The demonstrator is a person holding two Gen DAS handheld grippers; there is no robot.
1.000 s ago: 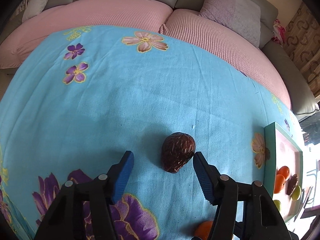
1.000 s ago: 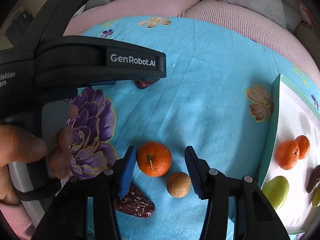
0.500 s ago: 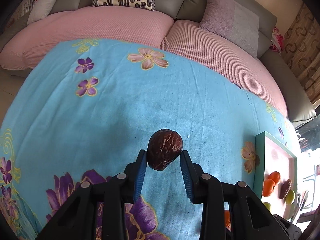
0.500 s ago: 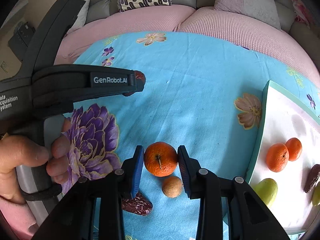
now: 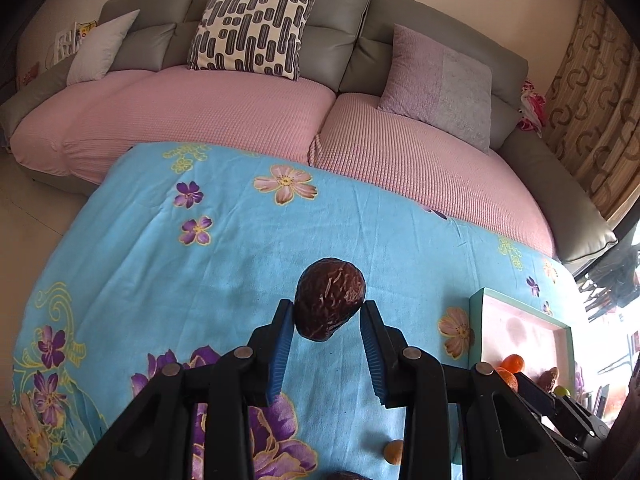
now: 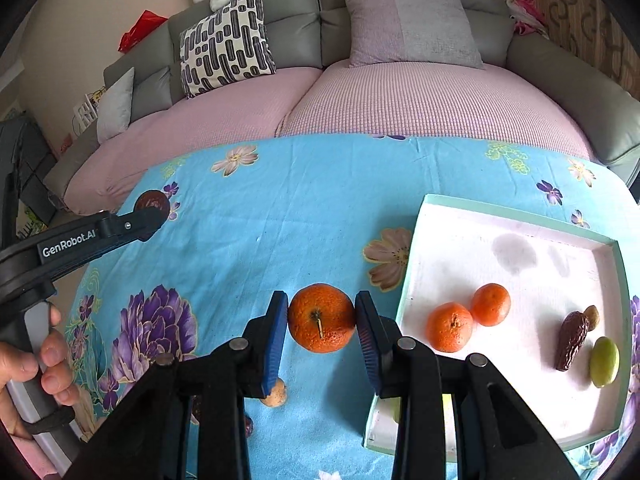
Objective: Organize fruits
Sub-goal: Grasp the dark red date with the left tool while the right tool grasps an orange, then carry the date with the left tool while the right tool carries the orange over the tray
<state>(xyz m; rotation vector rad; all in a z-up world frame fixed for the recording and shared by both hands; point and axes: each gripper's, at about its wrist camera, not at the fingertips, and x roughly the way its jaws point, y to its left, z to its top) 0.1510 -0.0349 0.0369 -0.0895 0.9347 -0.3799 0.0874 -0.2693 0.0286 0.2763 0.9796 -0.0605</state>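
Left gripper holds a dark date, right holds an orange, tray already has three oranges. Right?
Not quite: the tray holds two oranges, per the right wrist view. The left gripper does hold the date, and the right gripper the orange.

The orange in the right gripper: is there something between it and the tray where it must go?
Nothing visible blocks it. The orange is gripped by the right gripper above the blue cloth, just left of the tray. Only the low tray rim lies between. Bare floor remains behind the two oranges there.
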